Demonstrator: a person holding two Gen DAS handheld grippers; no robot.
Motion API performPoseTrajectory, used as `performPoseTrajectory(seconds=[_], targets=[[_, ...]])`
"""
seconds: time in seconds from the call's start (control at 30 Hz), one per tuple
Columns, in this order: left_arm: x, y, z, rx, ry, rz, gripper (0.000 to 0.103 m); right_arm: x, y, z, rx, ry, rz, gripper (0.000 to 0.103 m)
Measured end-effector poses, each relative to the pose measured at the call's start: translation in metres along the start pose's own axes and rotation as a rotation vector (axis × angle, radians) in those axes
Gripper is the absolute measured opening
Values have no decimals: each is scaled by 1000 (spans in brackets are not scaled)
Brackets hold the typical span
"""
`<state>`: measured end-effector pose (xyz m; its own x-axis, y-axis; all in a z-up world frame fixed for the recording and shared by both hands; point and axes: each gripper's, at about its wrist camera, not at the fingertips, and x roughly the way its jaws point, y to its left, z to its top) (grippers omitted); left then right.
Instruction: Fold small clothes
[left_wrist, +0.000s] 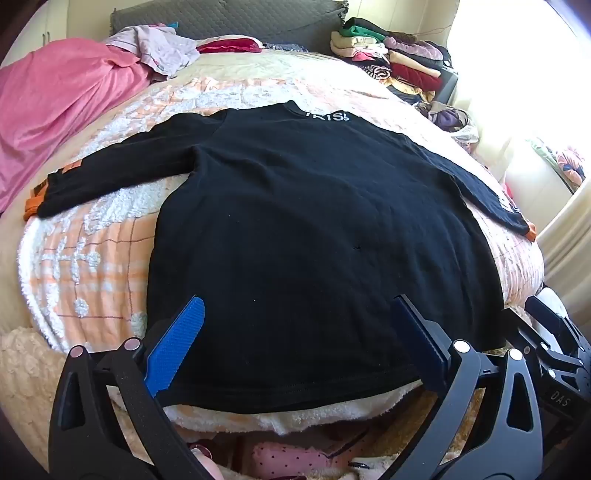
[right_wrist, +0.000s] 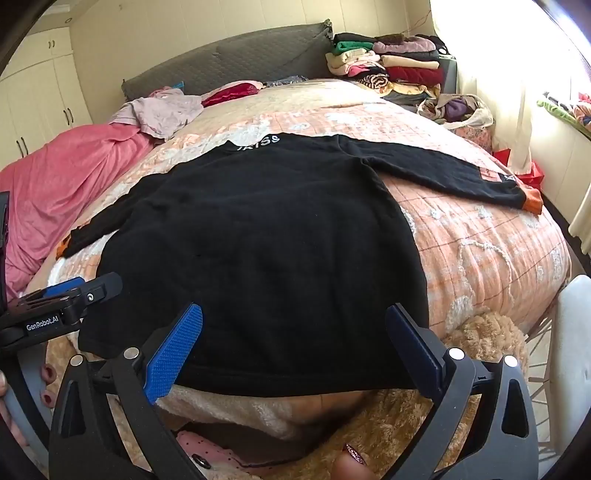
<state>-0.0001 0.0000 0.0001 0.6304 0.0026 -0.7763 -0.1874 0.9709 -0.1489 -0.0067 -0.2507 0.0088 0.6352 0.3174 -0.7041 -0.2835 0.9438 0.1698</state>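
Both jaws spread wide and empty, the left hand-held gripper (left_wrist: 299, 325) and the right hand-held gripper (right_wrist: 295, 332) hover over the near hem of a black long-sleeved sweater (right_wrist: 258, 240). The sweater lies flat on the bed (right_wrist: 480, 258), sleeves stretched out to either side, orange cuffs at the ends. A pink blanket (left_wrist: 55, 103) is bunched at the bed's left; folded clothes (right_wrist: 399, 66) are stacked by the headboard (right_wrist: 240, 59).

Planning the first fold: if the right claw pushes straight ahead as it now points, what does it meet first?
Most likely the black sweater: the open right claw points down at its lower body, near the hem, though depth is unclear.
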Motion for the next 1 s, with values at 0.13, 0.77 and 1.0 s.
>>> performPoseTrajectory(seconds=[0.13,0.77,1.0], targets=[[0,0,0,2,2,0,95,-1,2,2,-1,-14,-3,99],[-6,-3,6,5,-5,7,95,-6,7,-1,-26,-10,-2,99],[-4,2,6,6,-8,9,95,-6,8,-2,-29,-8,2,99]])
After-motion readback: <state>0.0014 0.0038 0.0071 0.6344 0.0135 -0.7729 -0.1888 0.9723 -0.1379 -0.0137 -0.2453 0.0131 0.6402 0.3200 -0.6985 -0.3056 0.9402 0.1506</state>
